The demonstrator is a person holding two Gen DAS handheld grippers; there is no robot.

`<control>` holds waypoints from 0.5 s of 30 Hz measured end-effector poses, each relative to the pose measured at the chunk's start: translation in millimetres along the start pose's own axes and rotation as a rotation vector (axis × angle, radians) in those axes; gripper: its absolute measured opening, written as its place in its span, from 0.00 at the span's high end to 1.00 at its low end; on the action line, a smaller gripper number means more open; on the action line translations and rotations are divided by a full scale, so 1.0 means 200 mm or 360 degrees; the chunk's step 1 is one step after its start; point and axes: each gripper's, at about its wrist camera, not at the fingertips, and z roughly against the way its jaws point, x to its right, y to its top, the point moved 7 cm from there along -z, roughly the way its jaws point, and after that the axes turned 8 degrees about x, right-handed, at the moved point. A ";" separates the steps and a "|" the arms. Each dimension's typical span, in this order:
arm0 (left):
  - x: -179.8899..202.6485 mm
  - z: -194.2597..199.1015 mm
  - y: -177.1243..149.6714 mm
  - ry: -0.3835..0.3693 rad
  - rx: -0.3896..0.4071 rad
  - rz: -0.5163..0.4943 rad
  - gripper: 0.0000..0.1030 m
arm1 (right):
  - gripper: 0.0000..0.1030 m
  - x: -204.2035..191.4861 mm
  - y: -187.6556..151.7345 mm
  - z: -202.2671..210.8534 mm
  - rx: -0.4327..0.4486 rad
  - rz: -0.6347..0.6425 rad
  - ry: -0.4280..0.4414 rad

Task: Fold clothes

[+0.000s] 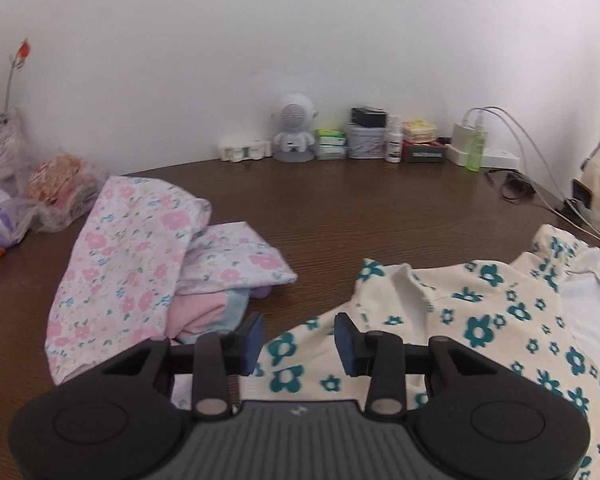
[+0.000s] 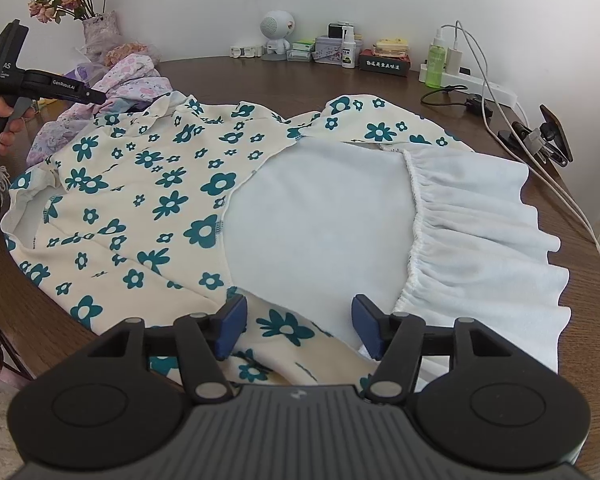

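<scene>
Dark wood-grain worktop (image 2: 380,84) carries a cream dress with teal flowers and white ruffled skirt (image 2: 172,200), spread flat. Right hand-held gripper (image 2: 298,328) hangs open over its near hem; left hand-held gripper (image 1: 300,336), marked "GenRobot.AI", stands open by its collar. A one-sided pinch could bunch fabric, skewing the fold.

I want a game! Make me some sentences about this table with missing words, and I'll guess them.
1. The flowers printed on the cream dress are dark ____.
2. The dress's frilly skirt is plain ____.
3. The little white robot toy stands at the back by the ____.
4. The pile of folded clothes has small ____ flowers on it.

Missing words: teal; white; wall; pink
</scene>
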 end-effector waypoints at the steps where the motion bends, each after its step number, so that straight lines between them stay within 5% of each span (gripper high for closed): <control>1: 0.06 0.00 -0.02 -0.0075 -0.0038 -0.0029 0.81 | 0.41 0.00 0.00 0.00 0.0000 -0.0001 -0.0001; 3: 0.17 0.01 -0.07 -0.0217 -0.0122 -0.0077 0.90 | 0.40 0.00 0.00 0.00 0.0003 -0.0004 -0.0005; 6: 0.25 -0.03 -0.15 -0.0219 -0.0201 -0.0190 0.91 | 0.40 0.01 -0.01 0.00 0.0014 -0.0007 -0.0008; 11: 0.20 -0.12 -0.22 -0.0006 -0.0191 -0.0254 0.90 | 0.38 0.01 -0.01 0.00 0.0016 0.0000 -0.0004; 15: 0.14 -0.08 -0.19 0.0053 -0.0164 -0.0169 0.73 | 0.38 0.00 -0.01 0.00 0.0024 0.0004 -0.0004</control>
